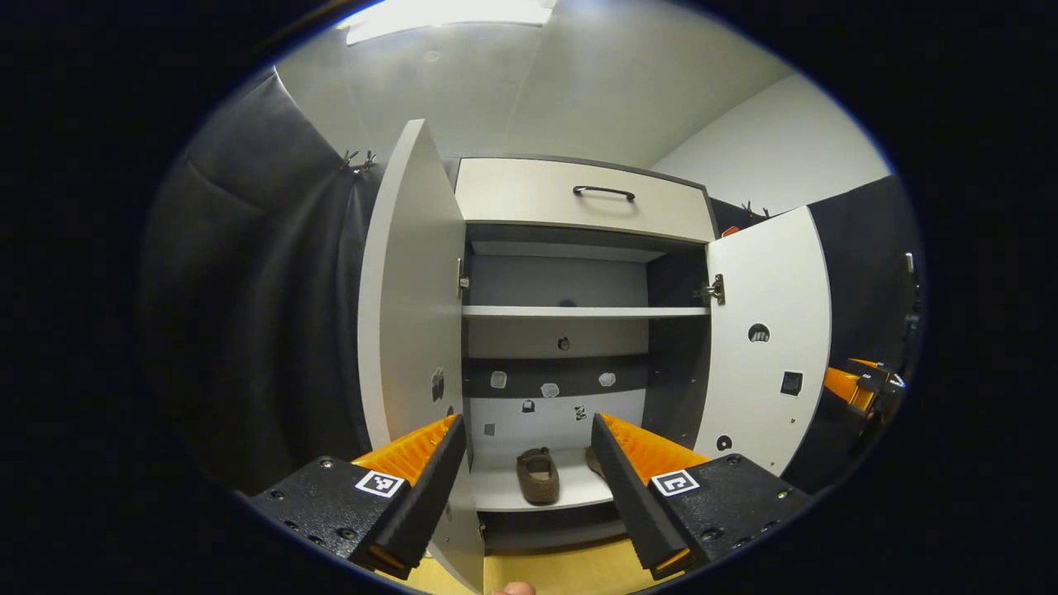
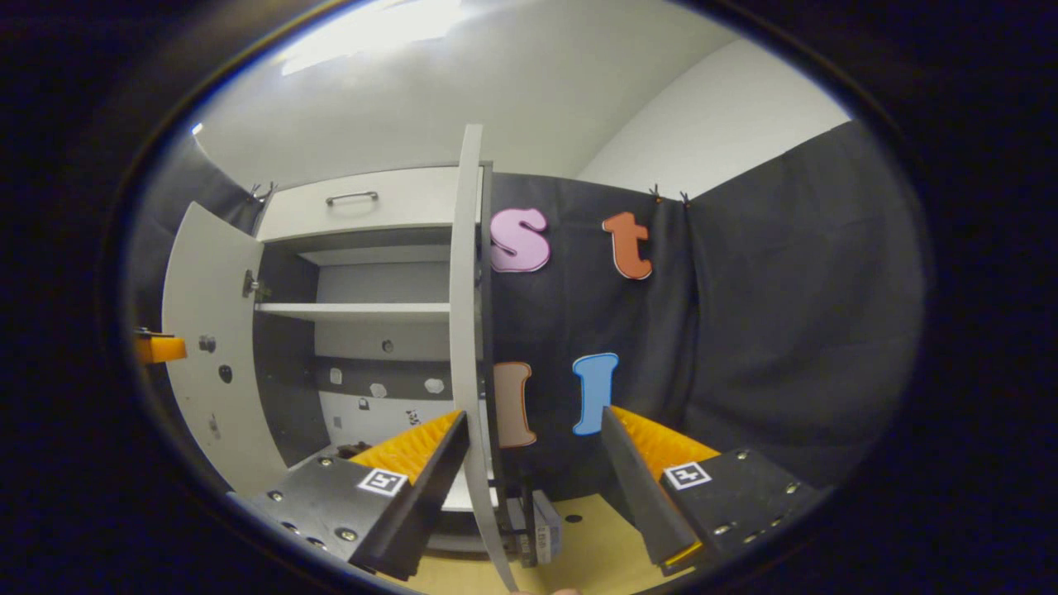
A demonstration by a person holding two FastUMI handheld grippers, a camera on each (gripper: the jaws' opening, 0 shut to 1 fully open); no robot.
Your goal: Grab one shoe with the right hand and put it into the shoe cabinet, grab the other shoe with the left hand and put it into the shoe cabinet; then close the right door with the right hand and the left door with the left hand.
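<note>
Left gripper [image 1: 522, 471] wide open, empty, facing shoe cabinet [image 1: 583, 198]; shoe [image 1: 537, 475] on bottom shelf. Right gripper [image 2: 533, 467] open, straddling right door [image 2: 467, 330] edge.

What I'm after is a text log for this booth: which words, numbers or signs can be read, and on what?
No words or numbers are readable.
Square black-and-white markers on the left claw: patterns, no text.
Small pale stickers on the back panel of the white shoe cabinet: too small to read.
Dark square tag on the open white right door: blurred.
</note>
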